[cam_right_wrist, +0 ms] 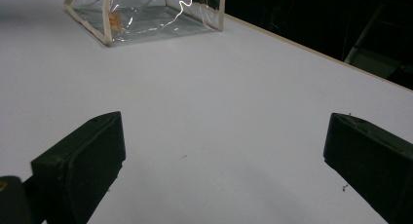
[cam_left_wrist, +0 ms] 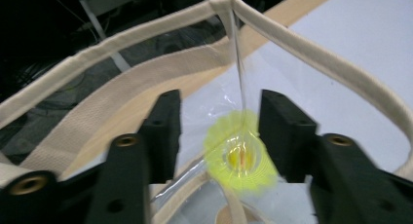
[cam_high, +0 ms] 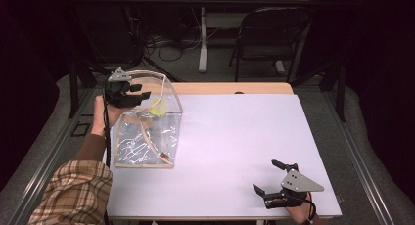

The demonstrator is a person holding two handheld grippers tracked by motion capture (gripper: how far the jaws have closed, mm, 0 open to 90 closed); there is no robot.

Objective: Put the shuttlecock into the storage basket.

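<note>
A clear plastic bag (cam_high: 147, 137) with beige trim stands on the left of the white table (cam_high: 235, 137), its mouth facing up. Inside it lies a small yellow round thing (cam_high: 157, 107). My left gripper (cam_high: 140, 91) hovers at the bag's upper left rim, pointing into the mouth. In the left gripper view the jaws stand apart around a bare gap (cam_left_wrist: 219, 100), with the yellow thing (cam_left_wrist: 238, 153) below them and the bag's rim (cam_left_wrist: 311, 58) arching above. My right gripper (cam_high: 265, 175) rests open and empty near the front right edge. From there the bag (cam_right_wrist: 141, 19) shows far off.
A wooden strip (cam_high: 230, 88) runs along the table's far edge. Behind it stand a dark folding chair (cam_high: 269, 34) and a white table leg (cam_high: 203, 39) with cables on the floor. A plaid sleeve (cam_high: 73, 191) enters at the lower left.
</note>
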